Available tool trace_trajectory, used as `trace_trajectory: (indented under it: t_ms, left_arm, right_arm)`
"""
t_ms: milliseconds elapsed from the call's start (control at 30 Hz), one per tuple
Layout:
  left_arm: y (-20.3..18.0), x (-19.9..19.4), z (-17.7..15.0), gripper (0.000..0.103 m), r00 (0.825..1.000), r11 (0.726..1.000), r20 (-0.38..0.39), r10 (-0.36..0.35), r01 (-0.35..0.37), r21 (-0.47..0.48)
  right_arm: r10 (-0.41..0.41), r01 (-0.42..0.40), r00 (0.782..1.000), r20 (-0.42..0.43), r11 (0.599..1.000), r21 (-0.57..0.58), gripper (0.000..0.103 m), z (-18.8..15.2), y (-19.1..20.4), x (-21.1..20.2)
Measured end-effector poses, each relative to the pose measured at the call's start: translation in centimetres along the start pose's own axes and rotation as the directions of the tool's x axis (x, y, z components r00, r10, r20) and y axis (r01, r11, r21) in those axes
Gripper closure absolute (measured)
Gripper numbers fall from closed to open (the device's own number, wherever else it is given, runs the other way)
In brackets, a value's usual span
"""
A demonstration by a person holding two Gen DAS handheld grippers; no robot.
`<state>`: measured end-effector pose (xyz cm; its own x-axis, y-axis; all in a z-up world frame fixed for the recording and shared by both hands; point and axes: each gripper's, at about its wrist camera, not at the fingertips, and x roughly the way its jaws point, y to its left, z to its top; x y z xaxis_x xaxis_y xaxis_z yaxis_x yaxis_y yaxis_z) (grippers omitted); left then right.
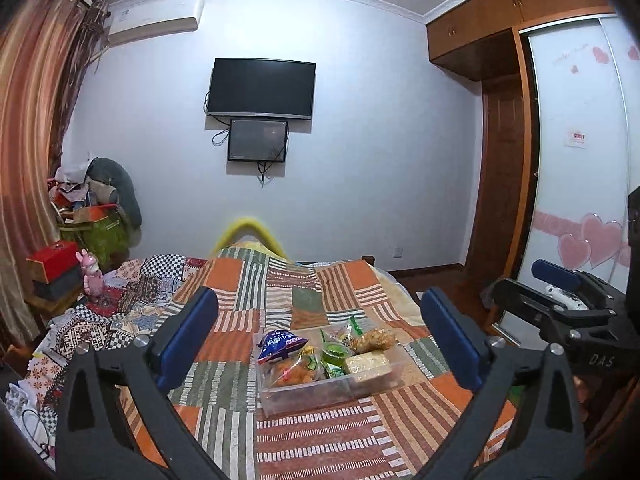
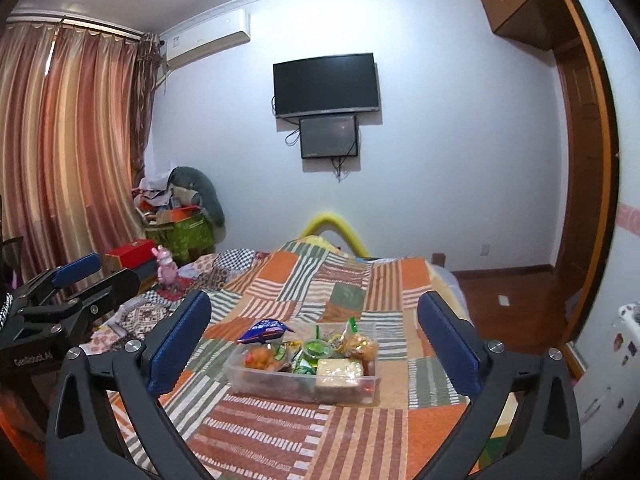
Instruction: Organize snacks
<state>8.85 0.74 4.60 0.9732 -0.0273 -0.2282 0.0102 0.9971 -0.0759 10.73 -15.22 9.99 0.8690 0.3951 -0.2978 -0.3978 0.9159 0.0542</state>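
A clear plastic box [image 1: 304, 396] sits on the patchwork bedspread and also shows in the right wrist view [image 2: 280, 384]. It holds several snacks: a blue bag [image 1: 280, 342], orange snacks [image 1: 290, 372], a green jelly cup [image 1: 334, 354], a pale cracker pack [image 1: 368, 362] and a golden bag [image 1: 374, 340]. My left gripper [image 1: 320, 344] is open and empty, held back from the box. My right gripper [image 2: 314, 344] is open and empty, likewise short of the box. The right gripper shows in the left wrist view [image 1: 560, 292]; the left gripper shows in the right wrist view [image 2: 80, 280].
The bed [image 1: 320, 440] fills the foreground. A pink toy rabbit [image 1: 92, 276] and a red box [image 1: 52, 260] stand at the bed's left. A cluttered pile [image 1: 100, 200] sits by the curtain. A wardrobe [image 1: 580, 160] is on the right. A TV [image 1: 260, 88] hangs on the far wall.
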Motion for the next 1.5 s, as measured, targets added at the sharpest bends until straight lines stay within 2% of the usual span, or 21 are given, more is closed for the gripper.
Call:
trace_trajectory:
  t_ms: [533, 1500]
  left_arm:
    - [-0.4, -0.3, -0.9, 0.0, 1.0, 0.999, -0.002, 0.022, -0.022, 0.025]
    - [-0.5, -0.4, -1.0, 0.0, 1.0, 1.0, -0.013, 0.011, -0.011, 0.016]
  right_arm:
    - [-0.031, 0.031, 0.999, 0.011, 1.0, 0.0, 0.0, -1.0, -0.1, -2.3]
    - [-0.04, 0.04, 0.999, 0.008, 0.999, -0.009, 0.0, -0.9, 0.0, -2.6]
